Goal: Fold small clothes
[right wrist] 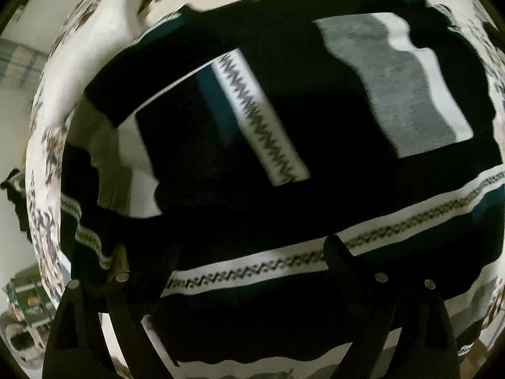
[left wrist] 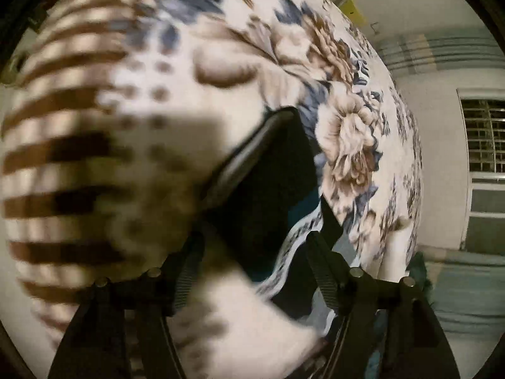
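A dark garment (right wrist: 315,126) with white patterned bands, a teal stripe and a grey panel (right wrist: 407,91) lies spread on a floral bedsheet (right wrist: 104,25). My right gripper (right wrist: 252,252) hovers just over its near part, jaws wide apart and empty, with a white zigzag band (right wrist: 258,271) between the fingers. In the left wrist view a corner of the dark garment (left wrist: 271,183) with its white patterned hem (left wrist: 293,240) sits between my left gripper's (left wrist: 255,246) spread fingers. The view is blurred, so I cannot tell whether the cloth touches the fingers.
The bed's floral sheet (left wrist: 347,126) with brown stripes (left wrist: 63,145) fills the left wrist view. A wall and barred window (left wrist: 483,139) are at the right. A glass shelf (right wrist: 28,297) with items stands off the bed's edge at lower left.
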A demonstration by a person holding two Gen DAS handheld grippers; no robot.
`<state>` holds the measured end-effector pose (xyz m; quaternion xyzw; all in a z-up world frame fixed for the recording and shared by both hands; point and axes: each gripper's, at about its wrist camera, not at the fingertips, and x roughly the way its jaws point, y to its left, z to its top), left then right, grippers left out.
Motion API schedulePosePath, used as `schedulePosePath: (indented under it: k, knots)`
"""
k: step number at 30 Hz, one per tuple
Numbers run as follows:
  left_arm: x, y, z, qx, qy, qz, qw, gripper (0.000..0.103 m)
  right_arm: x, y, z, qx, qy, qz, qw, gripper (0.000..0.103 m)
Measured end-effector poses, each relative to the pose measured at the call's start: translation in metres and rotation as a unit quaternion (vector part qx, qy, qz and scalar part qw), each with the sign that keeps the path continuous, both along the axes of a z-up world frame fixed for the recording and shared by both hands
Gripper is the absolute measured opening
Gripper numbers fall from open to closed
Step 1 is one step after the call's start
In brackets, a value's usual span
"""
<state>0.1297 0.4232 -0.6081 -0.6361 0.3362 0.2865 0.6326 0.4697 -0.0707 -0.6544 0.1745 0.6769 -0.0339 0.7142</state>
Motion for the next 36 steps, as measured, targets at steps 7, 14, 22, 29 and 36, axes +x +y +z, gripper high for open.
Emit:
schedulePosePath:
  k: [7, 14, 22, 29, 36]
  knots:
    - [0.076, 0.006, 0.045, 0.156, 0.068, -0.063, 0.9834, 0.004, 0.004, -0.040, 0.012, -0.069, -0.019, -0.005, 0.997, 0.094]
    - [0.170, -0.090, 0.153, 0.339, 0.057, -0.245, 0.9067, 0.004, 0.004, -0.100, 0.018, -0.035, -0.022, -0.043, 0.998, 0.094]
    - [0.278, -0.364, 0.164, 0.332, -0.015, -0.480, 0.8116, 0.004, 0.002, -0.194, 0.012, 0.003, -0.008, -0.081, 0.997, 0.094]
    - [0.312, -0.583, 0.130, 0.295, -0.043, -0.600, 0.7421, 0.009, -0.001, -0.305, 0.017, -0.009, -0.001, -0.096, 0.995, 0.094]
    - [0.312, -0.625, 0.122, 0.315, -0.016, -0.612, 0.7251, 0.071, -0.006, -0.379, 0.034, 0.035, 0.000, -0.103, 0.994, 0.094]
